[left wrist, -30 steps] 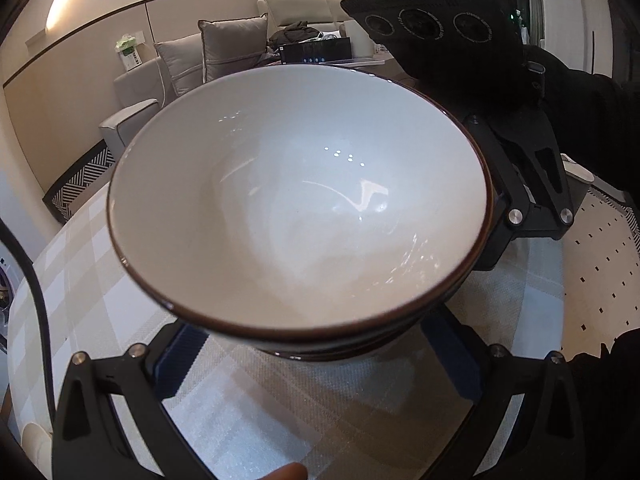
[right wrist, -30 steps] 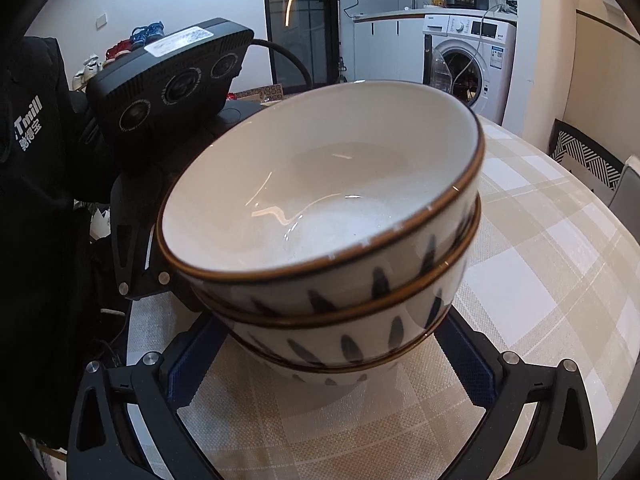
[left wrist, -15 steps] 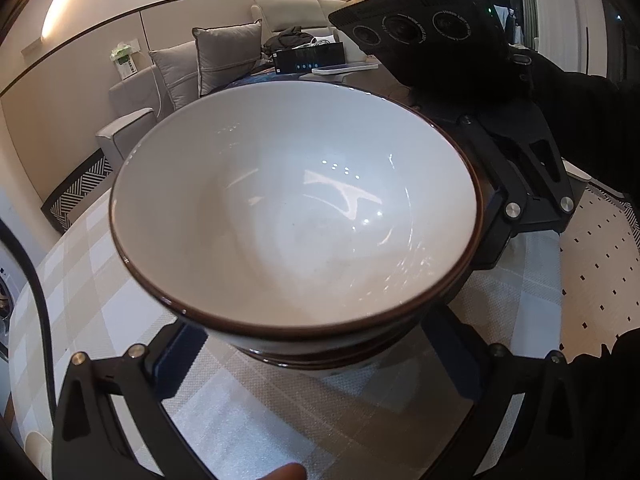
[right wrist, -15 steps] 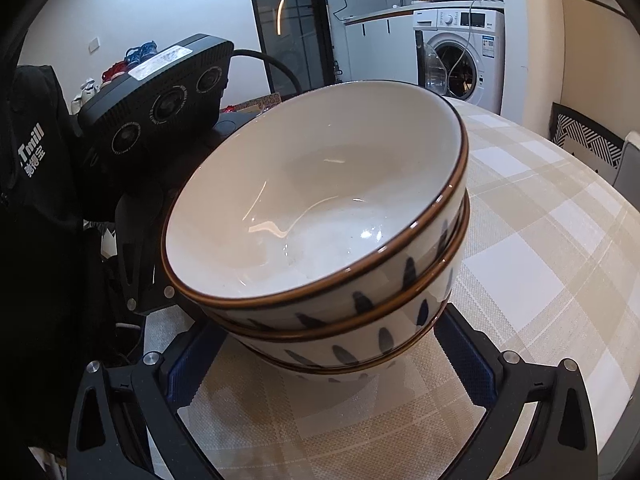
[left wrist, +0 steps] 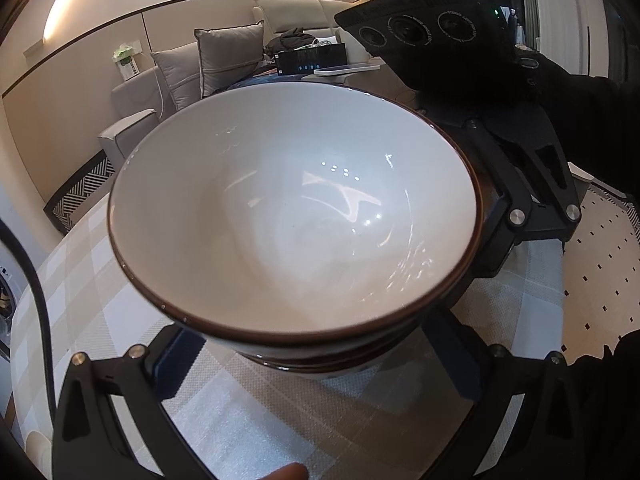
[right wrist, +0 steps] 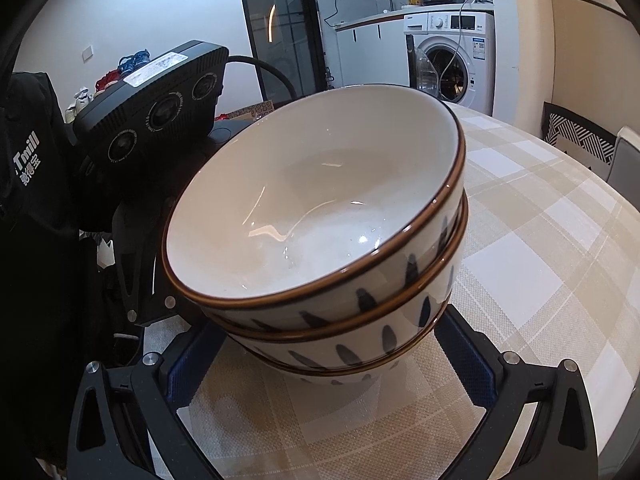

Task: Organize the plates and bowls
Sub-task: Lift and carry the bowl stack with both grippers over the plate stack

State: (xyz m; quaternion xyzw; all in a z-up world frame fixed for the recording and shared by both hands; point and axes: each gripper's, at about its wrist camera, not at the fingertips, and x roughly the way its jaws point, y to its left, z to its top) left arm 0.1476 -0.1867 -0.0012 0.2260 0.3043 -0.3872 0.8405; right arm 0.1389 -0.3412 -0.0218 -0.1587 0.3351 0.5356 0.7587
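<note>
A stack of white bowls (left wrist: 288, 224) with brown rims and dark leaf marks (right wrist: 320, 240) fills both views, held above the checked tablecloth (right wrist: 540, 264). My left gripper (left wrist: 316, 360) has its blue-padded fingers on either side of the stack's base, pressed against it. My right gripper (right wrist: 328, 356) clasps the same base from the opposite side. Each gripper shows in the other's view behind the bowls: the right gripper body (left wrist: 520, 184) and the left gripper body (right wrist: 156, 120). The contact points under the rims are partly hidden.
The round table carries the beige checked cloth (left wrist: 72, 264). A grey sofa with cushions (left wrist: 192, 68) stands beyond it. A washing machine (right wrist: 452, 64) and glass door (right wrist: 280, 28) stand behind. A patterned chair (right wrist: 580, 136) is at the table's far right.
The bowl stack has shifted between both grippers, rising and tilting a little in view; the opposite gripper has moved slightly right in each view. Both grips stay the same.
</note>
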